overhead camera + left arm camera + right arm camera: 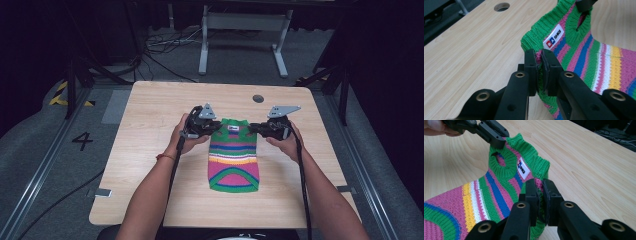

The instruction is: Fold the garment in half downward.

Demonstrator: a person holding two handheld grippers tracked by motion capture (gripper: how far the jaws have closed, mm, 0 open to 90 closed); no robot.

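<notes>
A small striped knitted sweater (233, 160) in green, pink, blue, yellow and white lies on the wooden table (150, 130), collar end away from the person. My left gripper (216, 126) is shut on the sweater's left shoulder edge (539, 56). My right gripper (251, 128) is shut on the right shoulder edge (539, 182). A white label (552, 36) sits inside the green collar, and the same label (523, 168) appears in the right gripper view. The other gripper's black jaw tip (496, 138) pinches the far side of the collar.
A round cable hole (258, 98) is in the table near its far edge. Beyond the table stand a white desk frame (243, 35) and loose cables (165, 42) on the grey floor. Bare wood surrounds the sweater on all sides.
</notes>
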